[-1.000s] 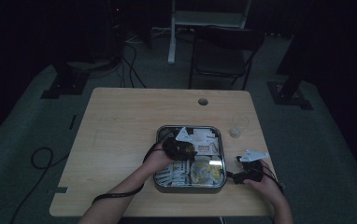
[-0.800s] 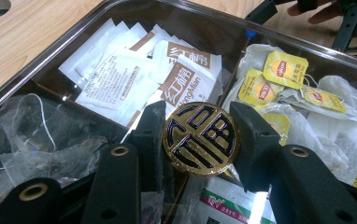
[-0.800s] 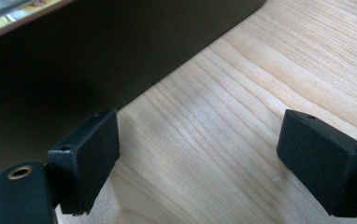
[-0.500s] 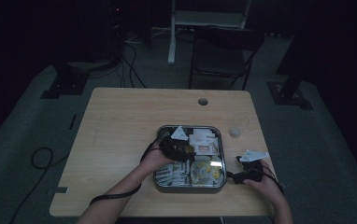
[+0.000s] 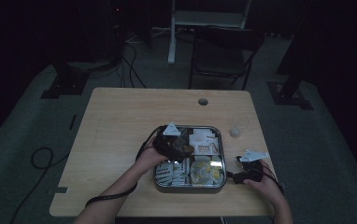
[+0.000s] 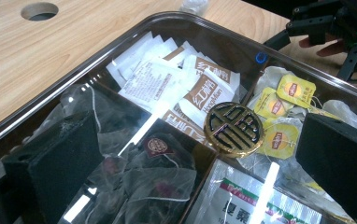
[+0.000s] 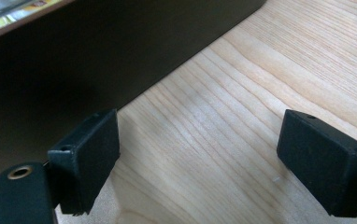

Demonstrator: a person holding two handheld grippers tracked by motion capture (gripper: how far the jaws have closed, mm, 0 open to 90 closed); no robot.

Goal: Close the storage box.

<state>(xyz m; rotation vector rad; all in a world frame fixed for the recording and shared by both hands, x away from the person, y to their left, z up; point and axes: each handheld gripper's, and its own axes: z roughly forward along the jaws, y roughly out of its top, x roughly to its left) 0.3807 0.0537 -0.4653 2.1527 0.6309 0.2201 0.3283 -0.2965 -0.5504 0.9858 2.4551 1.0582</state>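
A metal tray (image 5: pixel 190 187) with compartments lies near the table's front edge under a clear lid with a round gold knob (image 6: pixel 232 128). Through the lid I see white sugar sachets (image 6: pixel 167 79), yellow-tagged tea bags (image 6: pixel 284 100) and mesh tea bags (image 6: pixel 139 172). My left gripper (image 5: pixel 182 149) hovers low over the tray's left half. Its jaws have just been opening and now stand open (image 6: pixel 200 168); the knob lies between and ahead of them, untouched. My right gripper (image 5: pixel 237 176) rests open (image 7: pixel 200 163) on the wood beside the tray's dark right wall (image 7: pixel 97 56), nothing between its fingers.
A small clear glass (image 5: pixel 239 125) stands on the table right of the tray's far corner. A cable hole (image 5: pixel 203 101) sits near the table's far edge. A dark chair (image 5: pixel 223 51) stands beyond the table. Bare wood stretches left of the tray.
The left gripper has shifted slightly to the left over the tray. The right hand and its gripper have stayed where they were.
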